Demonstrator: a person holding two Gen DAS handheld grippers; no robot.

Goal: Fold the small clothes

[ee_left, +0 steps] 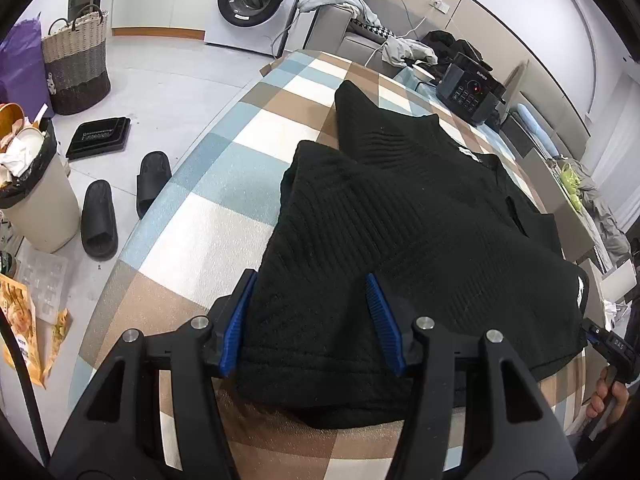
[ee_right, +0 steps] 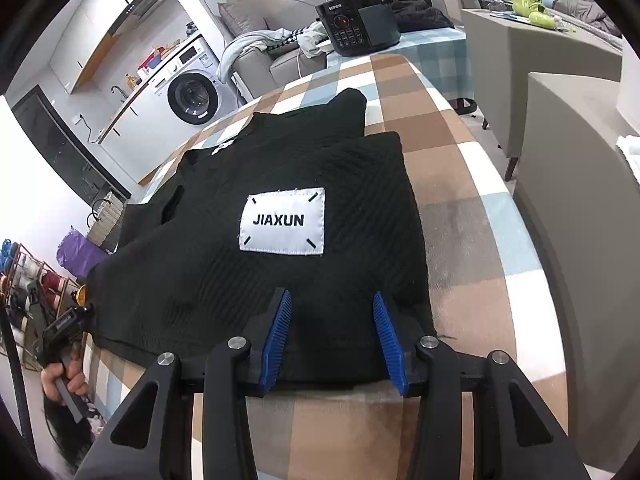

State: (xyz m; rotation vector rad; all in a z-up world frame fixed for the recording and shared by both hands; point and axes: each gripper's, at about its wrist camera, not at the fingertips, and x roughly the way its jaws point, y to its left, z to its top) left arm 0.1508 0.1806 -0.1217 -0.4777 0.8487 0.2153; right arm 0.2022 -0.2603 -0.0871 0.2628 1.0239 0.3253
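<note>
Lying on the checked table (ee_left: 224, 216), a ribbed black knit (ee_left: 400, 240) with a white patch (ee_right: 282, 221) — both grippers (ee_left: 312, 320) (ee_right: 330, 338) part-open over its near hem, contact unclear.

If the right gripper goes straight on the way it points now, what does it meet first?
Most likely the black garment: the right gripper points down at its near hem, with the open jaws standing on either side of that edge. The checked tablecloth lies just beneath, though depth is hard to judge.
</note>
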